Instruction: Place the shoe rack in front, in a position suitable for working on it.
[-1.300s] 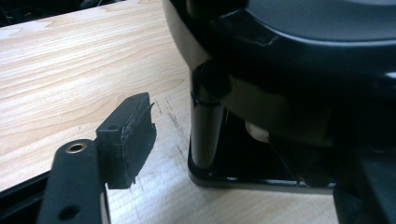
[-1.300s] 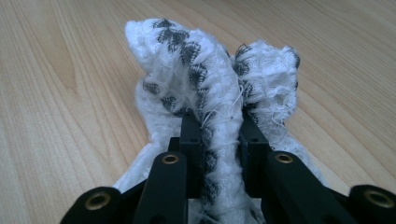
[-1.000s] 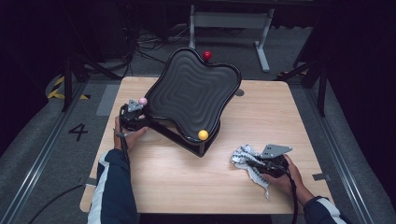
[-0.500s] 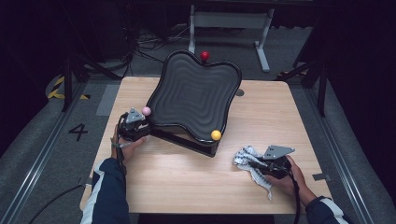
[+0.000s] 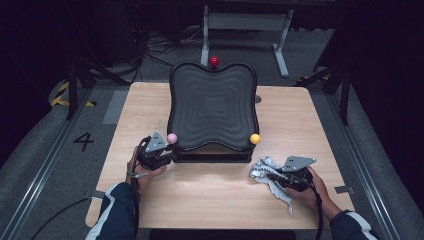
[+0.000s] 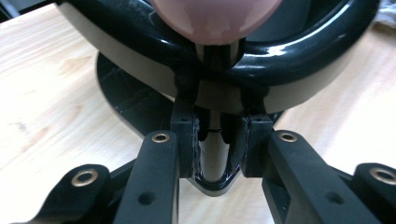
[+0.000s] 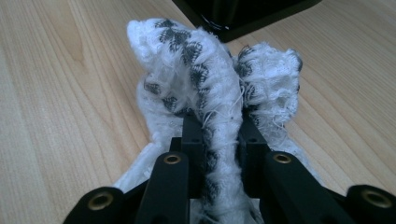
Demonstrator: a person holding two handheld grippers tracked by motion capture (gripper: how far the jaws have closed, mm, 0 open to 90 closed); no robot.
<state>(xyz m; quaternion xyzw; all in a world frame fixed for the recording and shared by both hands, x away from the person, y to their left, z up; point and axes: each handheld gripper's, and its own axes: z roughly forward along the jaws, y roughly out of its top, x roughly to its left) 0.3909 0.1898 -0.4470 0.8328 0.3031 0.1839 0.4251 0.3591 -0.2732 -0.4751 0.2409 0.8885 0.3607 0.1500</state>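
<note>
Black wavy-surfaced tray (image 5: pixel 214 107) stands tilted at the middle of the wooden table (image 5: pixel 210 195), its high edge toward the far side, its low near edge over a dark base (image 5: pixel 212 157). Three ball-shaped knobs on its rim: pink knob (image 5: pixel 172 138) at the near left corner, yellow knob (image 5: pixel 255 138) at the near right, red knob (image 5: pixel 214 61) at the far edge. Left gripper (image 5: pixel 161 156) sits at the near left corner, just below the pink knob; in the left gripper view its jaws have just been closing and now pinch a pale post under the tray's rim, with the pink knob (image 6: pixel 215 18) blurred and cut off at the top of the frame. How the post joins the base is hard to make out. Right gripper (image 5: pixel 270 176) lies well apart on the right of the table, jaws pressed onto a white cloth (image 5: pixel 272 179) with dark pattern; in the right gripper view the cloth (image 7: pixel 205 84) bunches above the jaws and hides the pads. The tray's underside is hidden. Only readable marking: a "4" (image 5: pixel 83 141) on the grey floor left of the table. Sleeves are cut off at the bottom edge of the high view.
</note>
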